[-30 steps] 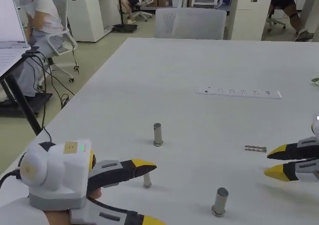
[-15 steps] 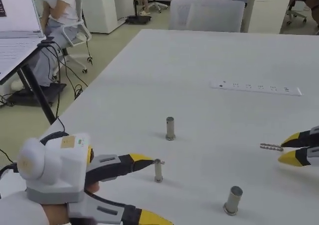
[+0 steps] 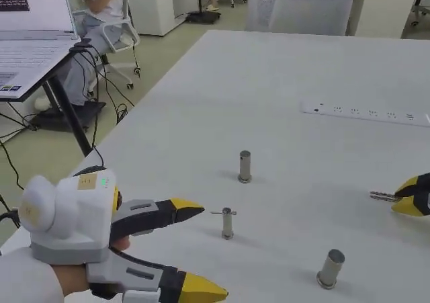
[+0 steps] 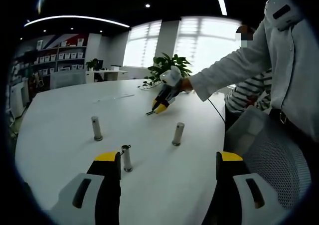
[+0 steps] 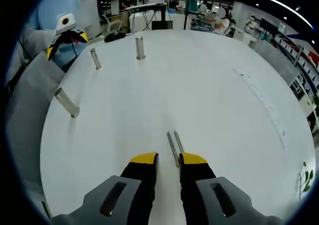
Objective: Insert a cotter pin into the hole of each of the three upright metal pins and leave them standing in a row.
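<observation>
Three upright metal pins stand on the white table (image 3: 201,95): a far pin (image 3: 244,166), a middle pin (image 3: 228,223) with a cotter pin through its top, and a near pin (image 3: 330,268). My left gripper (image 3: 205,252) is open just left of the middle pin, not touching it; its own view shows that pin (image 4: 126,158) ahead of the left jaw. My right gripper (image 5: 168,160) is narrowly open, its tips at the near end of two loose cotter pins (image 5: 174,145) lying on the table. In the head view those cotter pins (image 3: 383,196) lie at the right edge.
A white power strip (image 3: 366,113) lies across the far right of the table. A laptop (image 3: 27,41) sits on a stand to the left, with cables below it. A grey chair (image 3: 299,11) is at the far edge, and a seated person is behind.
My left gripper has drawn back from the middle pin, which now carries a cotter pin. My right gripper has narrowed and come up to the loose cotter pins. The head camera shifted.
</observation>
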A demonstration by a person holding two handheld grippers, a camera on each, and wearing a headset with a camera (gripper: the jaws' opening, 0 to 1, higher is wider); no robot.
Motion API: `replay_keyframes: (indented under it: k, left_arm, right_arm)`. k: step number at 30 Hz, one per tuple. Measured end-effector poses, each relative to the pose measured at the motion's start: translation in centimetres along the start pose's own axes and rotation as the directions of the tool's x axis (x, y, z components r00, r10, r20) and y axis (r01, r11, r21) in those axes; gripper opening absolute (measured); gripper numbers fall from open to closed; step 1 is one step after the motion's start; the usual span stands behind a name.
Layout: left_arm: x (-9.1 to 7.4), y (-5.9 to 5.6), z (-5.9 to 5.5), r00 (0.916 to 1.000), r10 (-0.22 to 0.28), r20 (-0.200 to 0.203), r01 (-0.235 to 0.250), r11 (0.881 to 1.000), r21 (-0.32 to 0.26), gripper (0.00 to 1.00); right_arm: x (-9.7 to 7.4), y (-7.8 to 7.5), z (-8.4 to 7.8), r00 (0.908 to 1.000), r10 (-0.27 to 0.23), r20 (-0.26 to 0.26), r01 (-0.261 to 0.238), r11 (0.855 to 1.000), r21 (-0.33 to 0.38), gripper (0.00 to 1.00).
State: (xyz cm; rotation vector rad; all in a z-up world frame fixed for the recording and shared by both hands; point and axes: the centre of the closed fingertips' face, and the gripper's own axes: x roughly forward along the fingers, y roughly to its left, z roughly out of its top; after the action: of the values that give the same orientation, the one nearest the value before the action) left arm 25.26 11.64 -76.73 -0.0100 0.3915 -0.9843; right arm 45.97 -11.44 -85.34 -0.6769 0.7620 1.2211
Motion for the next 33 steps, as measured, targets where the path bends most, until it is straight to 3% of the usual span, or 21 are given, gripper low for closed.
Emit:
replay_keyframes:
  k: [9, 12, 22, 33]
  left_arm:
    - [-0.38, 0.24, -0.19, 0.9999, 0.014, 0.0, -0.014, 1.0, -0.005, 0.78]
    - [-0.45, 0.21, -0.16, 0.9999, 0.016, 0.003, -0.016, 1.0, -0.007, 0.78]
    - [-0.72, 0.4, -0.31, 0.9998, 0.022, 0.002, -0.022, 1.0, -0.01, 0.78]
    - [-0.6, 0.55, 0.04, 0.9997, 0.022, 0.011, -0.022, 1.0, -0.007, 0.78]
  right_arm:
    - [0.69, -0.01, -0.43, 0.9975, 0.022, -0.067, -0.026, 0.997, -0.071, 0.13]
    - [0.71, -0.12, -0.22, 0.9972, 0.028, -0.069, -0.033, 0.996, -0.081, 0.13]
    - [0.49, 0.23, -0.63, 0.9895, 0.052, -0.135, -0.075, 0.983, -0.167, 0.09]
    - [0.51, -0.15, -0.81, 0.9856, 0.026, -0.167, -0.058, 0.98, -0.19, 0.04]
